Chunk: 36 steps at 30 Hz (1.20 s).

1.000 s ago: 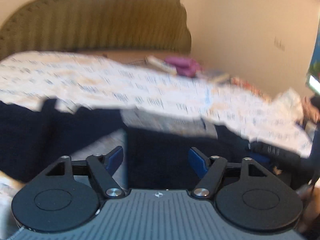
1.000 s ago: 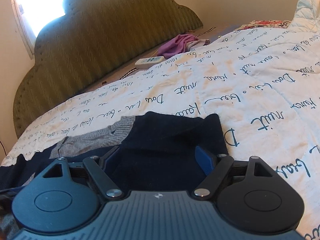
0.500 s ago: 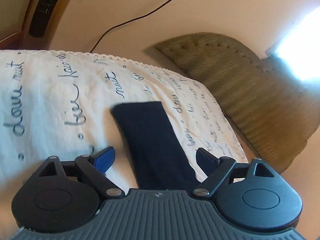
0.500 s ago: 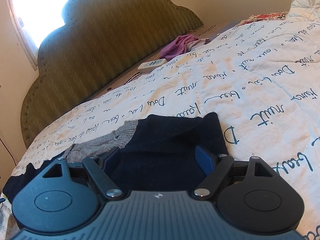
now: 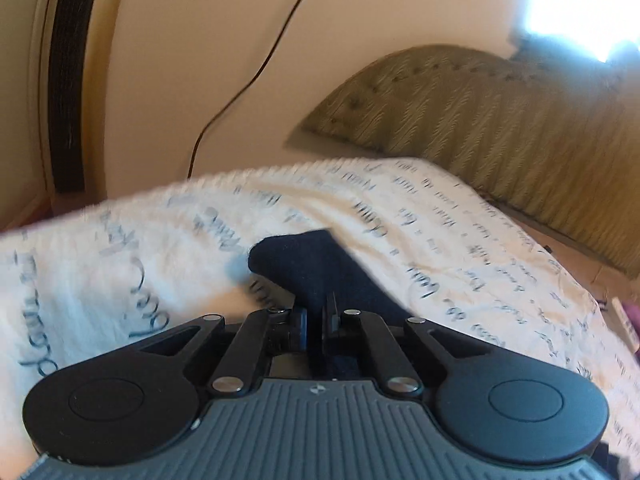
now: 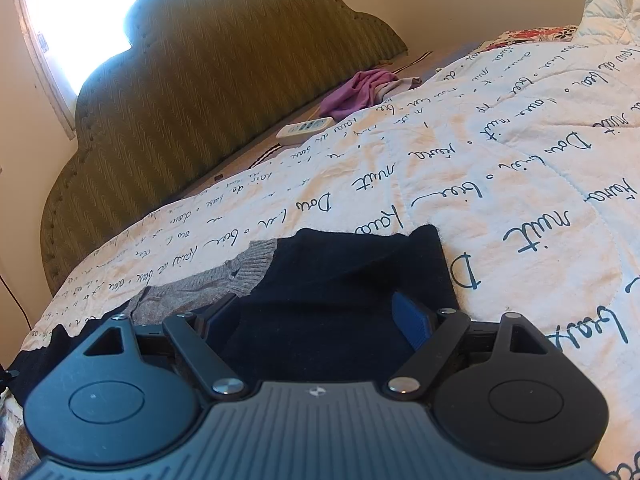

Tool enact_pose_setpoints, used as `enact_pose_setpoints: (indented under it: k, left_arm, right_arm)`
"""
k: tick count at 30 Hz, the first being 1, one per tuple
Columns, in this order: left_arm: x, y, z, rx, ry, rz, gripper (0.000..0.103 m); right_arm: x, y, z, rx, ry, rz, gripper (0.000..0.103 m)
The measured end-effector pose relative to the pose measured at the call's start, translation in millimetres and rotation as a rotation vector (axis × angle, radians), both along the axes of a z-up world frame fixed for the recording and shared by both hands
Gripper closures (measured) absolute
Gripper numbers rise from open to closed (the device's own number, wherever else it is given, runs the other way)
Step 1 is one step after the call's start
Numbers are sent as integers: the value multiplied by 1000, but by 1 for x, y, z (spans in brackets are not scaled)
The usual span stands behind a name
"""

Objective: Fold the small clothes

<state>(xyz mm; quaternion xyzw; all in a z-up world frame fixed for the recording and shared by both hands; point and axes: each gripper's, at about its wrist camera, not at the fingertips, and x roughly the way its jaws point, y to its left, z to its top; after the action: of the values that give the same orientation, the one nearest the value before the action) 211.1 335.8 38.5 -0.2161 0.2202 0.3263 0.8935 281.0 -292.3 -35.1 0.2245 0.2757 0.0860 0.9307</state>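
Navy knit, a long sleeve [image 5: 320,268] of the dark garment, is seen clamped between the closed jaws of the left gripper [image 5: 316,320], its free end laid out on the white quilt [image 5: 120,248] printed with script. The right gripper [image 6: 320,320] is held with jaws wide apart over the navy sweater body [image 6: 352,280], nothing pinched between its blue pads [image 6: 412,320]; a grey ribbed collar [image 6: 244,272] is noted at the sweater's left edge. Beyond, a green headboard [image 6: 200,100], a white remote [image 6: 306,128] and a purple cloth [image 6: 360,92] are observed.
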Motion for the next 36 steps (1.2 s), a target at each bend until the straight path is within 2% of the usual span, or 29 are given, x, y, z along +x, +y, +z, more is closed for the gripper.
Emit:
enact_pose_setpoints:
  k: [4, 8, 10, 12, 14, 16, 18, 21, 23, 25, 28, 30, 32, 34, 36]
  left_arm:
    - [5, -75, 37, 247, -56, -167, 98]
    - [1, -178, 48, 408, -89, -450, 98]
    - [-5, -229, 40, 445, -102, -575, 98]
    - [-10, -275, 23, 449, -92, -702, 98]
    - [-9, -314, -2, 459, -39, -796, 98]
    - [-6, -340, -27, 435, 49, -872, 98]
    - [-1, -350, -48, 431, 116, -883, 98]
    - [5, -337, -51, 350, 120, -867, 98]
    - [6, -332, -54, 329, 118, -871, 98]
    - [4, -331, -52, 330, 107, -866, 98]
    - [-2, -336, -45, 357, 77, -853, 98]
    - [-4, -338, -41, 372, 64, -850, 98]
    - [-4, -338, -40, 370, 63, -853, 98]
    - [-4, -336, -39, 361, 54, -853, 98]
    - [-6, -335, -38, 356, 40, -851, 98]
  right_arm:
    - [0, -1, 0, 6, -1, -1, 20]
    - [0, -1, -1, 16, -3, -3, 20]
    - [0, -1, -1, 22, -4, -4, 20]
    - [0, -2, -1, 25, -4, -4, 20]
    - [-1, -2, -1, 29, -5, -5, 20]
    - [-1, -3, -1, 34, -6, -5, 20]
    - [-1, -4, -2, 39, -6, -5, 20]
    - [-1, -4, -2, 44, -7, -5, 20]
    - [-1, -4, -2, 48, -8, -4, 20]
    - [0, -3, -1, 36, -3, -4, 20]
    - [4, 10, 15, -48, 49, -11, 19]
    - [1, 19, 29, 36, 42, 15, 18]
    - [7, 38, 38, 176, 77, 173, 18]
    - [25, 68, 37, 289, 204, 347, 19]
    - [46, 94, 27, 355, 320, 422, 19]
